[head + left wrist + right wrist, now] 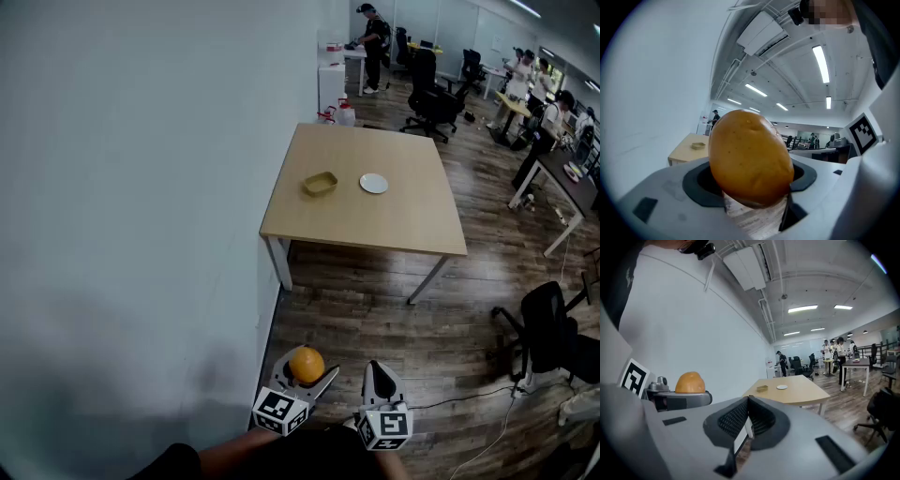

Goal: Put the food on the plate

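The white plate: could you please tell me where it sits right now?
In the head view, the white plate lies on the wooden table, just right of the tan tray.

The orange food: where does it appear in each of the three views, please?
Head view: the orange food at bottom centre.
Left gripper view: the orange food fills the centre.
Right gripper view: the orange food at the left, mid-height.
Shared landmark: the wooden table, farther away in all three.
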{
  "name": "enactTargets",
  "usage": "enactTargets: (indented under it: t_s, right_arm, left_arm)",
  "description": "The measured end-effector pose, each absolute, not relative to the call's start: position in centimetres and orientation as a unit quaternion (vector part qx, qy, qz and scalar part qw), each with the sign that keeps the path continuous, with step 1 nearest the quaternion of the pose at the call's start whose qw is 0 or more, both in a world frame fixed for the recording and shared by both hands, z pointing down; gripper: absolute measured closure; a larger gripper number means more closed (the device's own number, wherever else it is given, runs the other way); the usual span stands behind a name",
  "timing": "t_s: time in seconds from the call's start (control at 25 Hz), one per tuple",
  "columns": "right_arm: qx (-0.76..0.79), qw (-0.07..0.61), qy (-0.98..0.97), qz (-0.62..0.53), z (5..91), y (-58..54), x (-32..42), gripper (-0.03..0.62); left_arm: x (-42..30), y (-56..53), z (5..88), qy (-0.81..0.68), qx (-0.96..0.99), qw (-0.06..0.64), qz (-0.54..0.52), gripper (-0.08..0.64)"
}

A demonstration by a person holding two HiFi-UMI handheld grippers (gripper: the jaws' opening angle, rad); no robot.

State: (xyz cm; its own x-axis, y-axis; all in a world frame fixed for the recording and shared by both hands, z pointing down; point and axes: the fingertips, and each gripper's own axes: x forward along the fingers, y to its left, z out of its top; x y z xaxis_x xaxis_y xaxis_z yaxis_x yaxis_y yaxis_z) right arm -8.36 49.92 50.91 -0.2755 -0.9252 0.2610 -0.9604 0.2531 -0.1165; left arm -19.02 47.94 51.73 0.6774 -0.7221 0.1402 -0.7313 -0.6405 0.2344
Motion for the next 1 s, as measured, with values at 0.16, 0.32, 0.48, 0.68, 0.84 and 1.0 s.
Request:
enactTargets:
  t_s: [0.16, 0.32, 0.48, 0.68, 0.84, 1.0]
  right_arm:
    - [0.59, 0.069, -0.796, 0.112, 50.0, 49.5, -6.1, 0.531]
    - [0.593, 0.051, -0.793, 0.131, 50.2, 49.6, -2.8, 0.532]
    - [0.583, 0.062, -0.801, 0.122, 50.9, 49.9, 0.3, 0.531]
    - [0.569, 0.055, -0.809, 0.137, 52.2, 50.7, 3.7, 0.531]
    - [0.569, 0.047, -0.809, 0.138, 52.1, 50.3, 5.8, 0.531]
    - [0.57, 0.053, -0.806, 0.148, 53.2, 48.1, 7.1, 0.532]
  left_arm:
    - [-16.2, 47.6, 51.2, -0.404, 0.904, 0.137, 0.003, 0.235]
    - [-13.7, 47.2, 51.4, -0.412, 0.901, 0.135, 0.003, 0.235]
    - [-11.5, 47.1, 51.8, -0.426, 0.897, 0.121, 0.003, 0.235]
    - [-8.9, 47.2, 52.8, -0.452, 0.883, 0.122, 0.003, 0.235]
    - [-7.1, 46.4, 53.2, -0.455, 0.882, 0.124, 0.012, 0.235]
    - [-6.2, 44.2, 53.6, -0.451, 0.884, 0.123, 0.022, 0.235]
